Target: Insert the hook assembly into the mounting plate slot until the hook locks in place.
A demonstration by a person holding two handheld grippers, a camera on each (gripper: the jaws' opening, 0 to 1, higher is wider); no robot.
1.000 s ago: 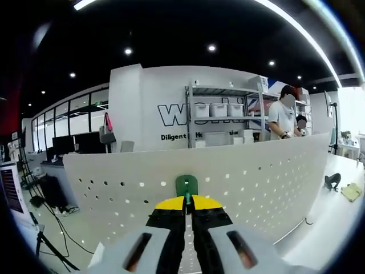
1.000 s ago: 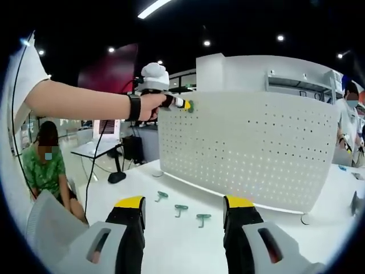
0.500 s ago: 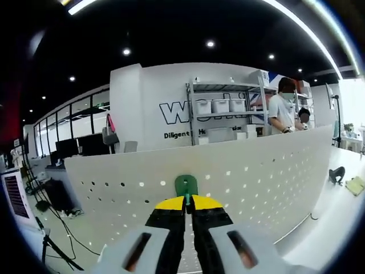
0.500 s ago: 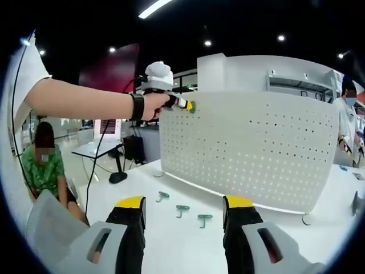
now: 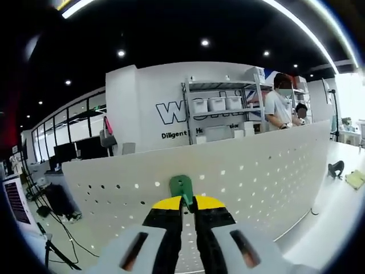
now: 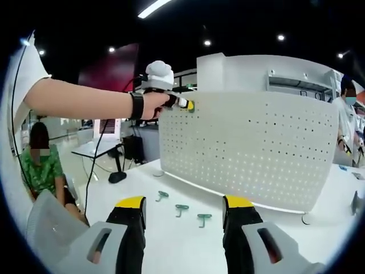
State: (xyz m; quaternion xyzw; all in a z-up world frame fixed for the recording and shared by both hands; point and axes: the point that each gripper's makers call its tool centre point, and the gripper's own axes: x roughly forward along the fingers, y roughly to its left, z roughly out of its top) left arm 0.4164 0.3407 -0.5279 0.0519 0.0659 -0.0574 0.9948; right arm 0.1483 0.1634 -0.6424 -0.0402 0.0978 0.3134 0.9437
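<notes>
Pinching green hook [image 5: 181, 185], left gripper [image 5: 188, 201] meets pegboard [image 5: 256, 165] edge.

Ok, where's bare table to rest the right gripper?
Bare white table lies left of the three green hooks, toward the near edge. The strip between the hooks and the pegboard is narrower. The right gripper, jaws open, hovers above the hooks.

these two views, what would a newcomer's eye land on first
First the big white pegboard standing upright on the table, with the left gripper holding a green hook near its top edge. Then three more green hooks lying on the table in front, beyond the open right gripper.
</notes>
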